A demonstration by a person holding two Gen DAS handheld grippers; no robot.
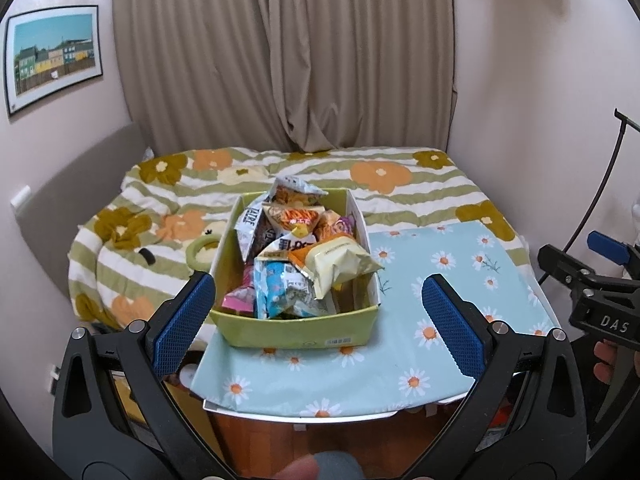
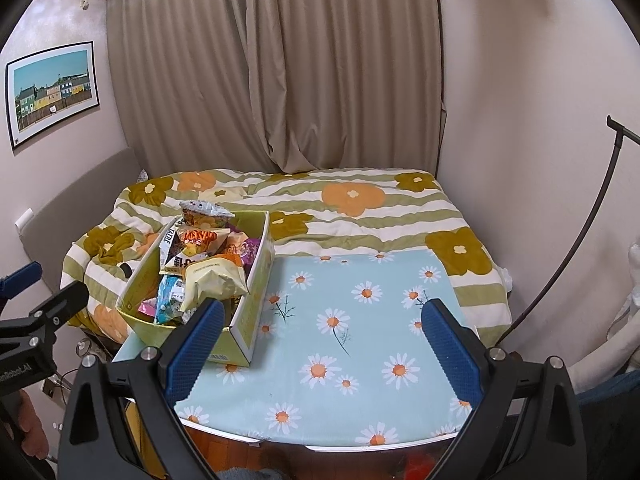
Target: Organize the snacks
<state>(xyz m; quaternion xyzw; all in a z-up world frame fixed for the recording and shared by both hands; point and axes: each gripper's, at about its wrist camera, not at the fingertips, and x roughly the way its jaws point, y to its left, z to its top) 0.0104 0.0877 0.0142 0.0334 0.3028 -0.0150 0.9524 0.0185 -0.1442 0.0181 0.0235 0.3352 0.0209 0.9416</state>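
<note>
The yellow-green box heaped with snack packets sits at centre frame in the left wrist view, on the left part of the daisy-print worktop, its left wall close to the worktop's left edge. A pale yellow packet overhangs the box's right rim. To the right of the box the worktop lies bare out to its right edge. The left gripper hangs before the box, fingers spread wide, empty. The right gripper hovers over the bare cloth, fingers likewise wide, holding nothing. Behind the worktop is a bed with a flowered quilt.
</note>
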